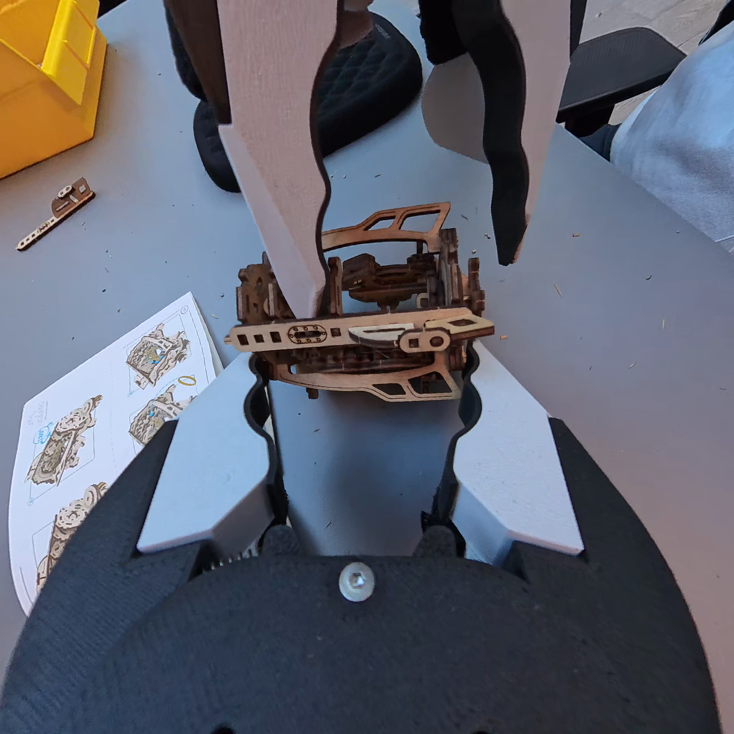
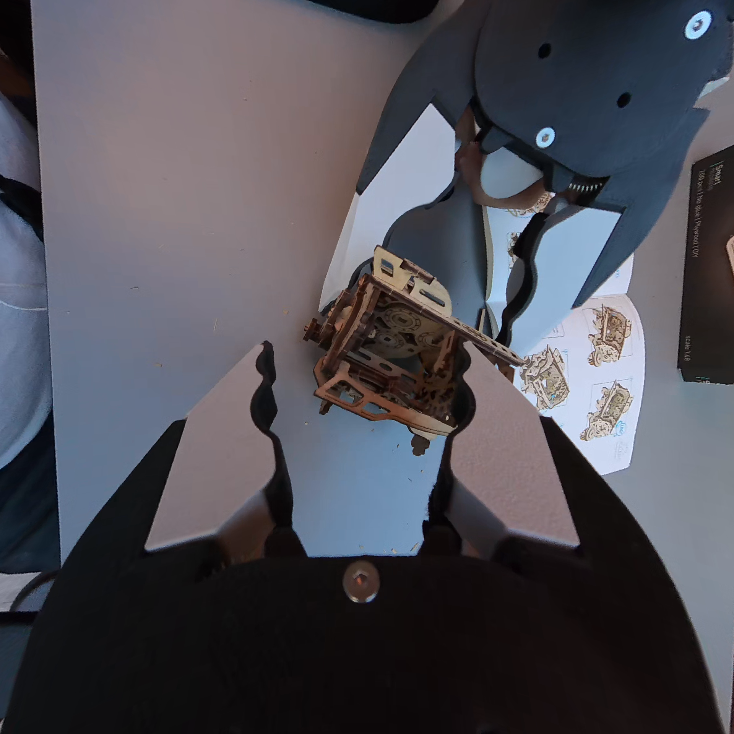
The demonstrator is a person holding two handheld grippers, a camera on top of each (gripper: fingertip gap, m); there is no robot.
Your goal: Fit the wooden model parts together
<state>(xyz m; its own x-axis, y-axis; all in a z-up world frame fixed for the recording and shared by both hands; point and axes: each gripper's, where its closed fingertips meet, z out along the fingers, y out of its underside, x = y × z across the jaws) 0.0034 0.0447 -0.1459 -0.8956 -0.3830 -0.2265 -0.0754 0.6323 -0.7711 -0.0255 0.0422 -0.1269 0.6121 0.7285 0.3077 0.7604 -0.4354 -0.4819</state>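
A half-built wooden model car [image 1: 357,321] lies on its side on the grey table [image 1: 595,377], with a pale slotted strip across its top. My left gripper [image 1: 365,361] is shut on the model's lower body, a fingertip against each side. My right gripper [image 1: 411,278] comes in from the far side and is open: one fingertip [image 1: 306,286] presses into the model's frame, the other hangs free beside it. In the right wrist view the model [image 2: 381,349] rests against my right gripper's [image 2: 365,353] right fingertip [image 2: 472,369], while my left gripper [image 2: 417,321] holds it from above.
A yellow bin [image 1: 39,87] and a small loose wooden part [image 1: 59,210] lie at the far left. An instruction sheet [image 1: 99,417] lies left of the model and also shows in the right wrist view [image 2: 588,377]. A black box [image 2: 707,278] lies beyond the sheet. Black chairs [image 1: 365,87] stand past the table edge. Only a small space, under 4 cm, lies between the two pairs of fingers.
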